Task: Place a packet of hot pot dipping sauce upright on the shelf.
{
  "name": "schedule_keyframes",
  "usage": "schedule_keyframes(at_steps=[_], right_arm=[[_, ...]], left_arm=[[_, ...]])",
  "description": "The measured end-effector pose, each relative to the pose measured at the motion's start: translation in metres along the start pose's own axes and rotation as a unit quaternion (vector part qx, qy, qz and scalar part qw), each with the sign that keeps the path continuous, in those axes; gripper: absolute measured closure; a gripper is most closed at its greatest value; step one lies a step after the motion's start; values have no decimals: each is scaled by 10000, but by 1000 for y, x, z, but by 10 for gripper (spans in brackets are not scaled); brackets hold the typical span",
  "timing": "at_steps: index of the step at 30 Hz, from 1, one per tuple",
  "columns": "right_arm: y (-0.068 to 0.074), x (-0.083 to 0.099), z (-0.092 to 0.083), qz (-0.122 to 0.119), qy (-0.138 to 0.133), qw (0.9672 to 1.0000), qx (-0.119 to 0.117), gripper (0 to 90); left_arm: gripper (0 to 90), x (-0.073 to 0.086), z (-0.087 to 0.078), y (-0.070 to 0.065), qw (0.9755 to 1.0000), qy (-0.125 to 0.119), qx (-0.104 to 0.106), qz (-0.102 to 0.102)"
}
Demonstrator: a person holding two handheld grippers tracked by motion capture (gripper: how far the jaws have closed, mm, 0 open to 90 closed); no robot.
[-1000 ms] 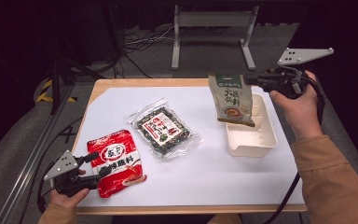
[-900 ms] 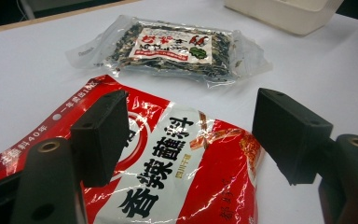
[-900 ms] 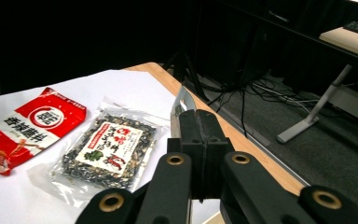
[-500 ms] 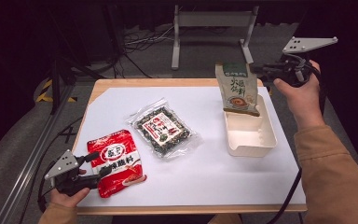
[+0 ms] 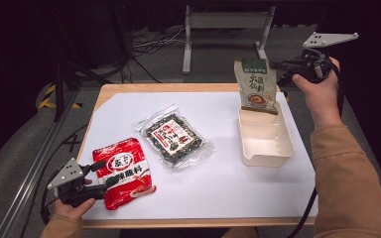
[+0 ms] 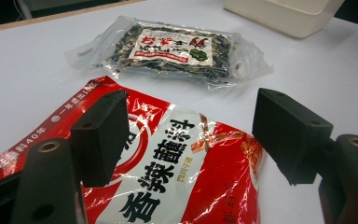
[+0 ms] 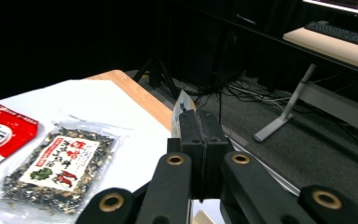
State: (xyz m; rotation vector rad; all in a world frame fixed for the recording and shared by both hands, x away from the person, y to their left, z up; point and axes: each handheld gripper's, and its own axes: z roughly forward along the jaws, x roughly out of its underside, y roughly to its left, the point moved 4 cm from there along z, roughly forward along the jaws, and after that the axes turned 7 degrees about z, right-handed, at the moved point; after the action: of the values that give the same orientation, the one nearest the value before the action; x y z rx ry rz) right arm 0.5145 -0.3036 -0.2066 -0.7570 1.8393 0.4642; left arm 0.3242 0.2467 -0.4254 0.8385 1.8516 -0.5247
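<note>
My right gripper is shut on the edge of a tan pouch with a green top. The pouch hangs upright, its bottom over the far end of the white tray. In the right gripper view the jaws are pressed together on the pouch's thin edge. At the table's near left corner my left gripper stands open. Its pads straddle the near part of a red sauce packet, also seen from above, without pressing on it.
A clear bag of dark dried seaweed lies mid-table between the red packet and the tray. A white sheet covers the wooden tabletop. A metal stand and cables are on the floor beyond the far edge.
My right gripper has carried the pouch to the right and toward the far edge, so it now hangs more upright over the tray's far end. The left gripper has stayed put.
</note>
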Motion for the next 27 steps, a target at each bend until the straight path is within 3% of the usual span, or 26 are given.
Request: schedule_keyframes(at_steps=[16,27], right_arm=[[-27,15,29,58,215,9994,267,900],[-35,26,43,156,397,9984,383,900]], left_arm=[[278,2,-2,0,10000,57,-49,-12],[277,2,-1,0,10000,68,-50,-2]])
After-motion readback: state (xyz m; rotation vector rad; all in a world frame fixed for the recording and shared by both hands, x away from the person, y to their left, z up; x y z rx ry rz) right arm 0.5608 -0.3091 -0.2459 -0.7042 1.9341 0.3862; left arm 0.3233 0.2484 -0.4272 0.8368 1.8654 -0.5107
